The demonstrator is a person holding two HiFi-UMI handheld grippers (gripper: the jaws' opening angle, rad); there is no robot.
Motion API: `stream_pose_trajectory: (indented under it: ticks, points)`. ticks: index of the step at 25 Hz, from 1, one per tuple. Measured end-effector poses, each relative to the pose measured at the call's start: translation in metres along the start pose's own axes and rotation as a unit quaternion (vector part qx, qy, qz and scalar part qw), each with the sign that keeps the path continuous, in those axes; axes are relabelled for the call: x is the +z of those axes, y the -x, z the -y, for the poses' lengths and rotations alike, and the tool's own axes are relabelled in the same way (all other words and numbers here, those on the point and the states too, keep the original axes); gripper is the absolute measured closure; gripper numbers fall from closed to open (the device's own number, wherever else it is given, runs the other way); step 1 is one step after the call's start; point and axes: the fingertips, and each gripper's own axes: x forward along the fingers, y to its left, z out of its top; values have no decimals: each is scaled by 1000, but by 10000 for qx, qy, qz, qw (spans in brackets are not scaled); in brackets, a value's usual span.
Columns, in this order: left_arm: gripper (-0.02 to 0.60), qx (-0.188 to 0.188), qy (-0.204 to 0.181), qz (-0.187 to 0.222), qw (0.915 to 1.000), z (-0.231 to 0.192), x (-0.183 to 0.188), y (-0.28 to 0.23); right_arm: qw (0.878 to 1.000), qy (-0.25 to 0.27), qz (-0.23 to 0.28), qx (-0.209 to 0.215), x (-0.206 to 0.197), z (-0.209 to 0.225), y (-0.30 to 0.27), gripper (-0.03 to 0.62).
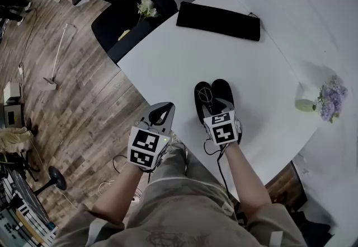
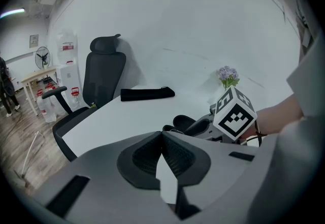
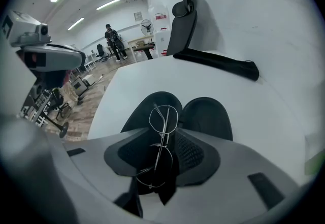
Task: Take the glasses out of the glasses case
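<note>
- A white table is seen across the middle and right of the scene.
- A long black pouch is laid flat near the table's far edge.
- A black office chair is drawn up at the table's far left corner.
- A small sprig of pale flowers is seen by the chair's seat.
- Purple flowers in a pale vase are set at the table's right side.
- A wooden floor is shown on the left.
</note>
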Motion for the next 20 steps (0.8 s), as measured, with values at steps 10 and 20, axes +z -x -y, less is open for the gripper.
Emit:
stream_pose_trajectory:
  ticks: [10,20]
  points:
    - [566,-89,-77,-6,9999,16,3,1,9994,343,-93,48,-2,-8,0,486]
    - [566,73,-276,276,9992,20,24,21,9943,72,1064,4,41,5,62,491]
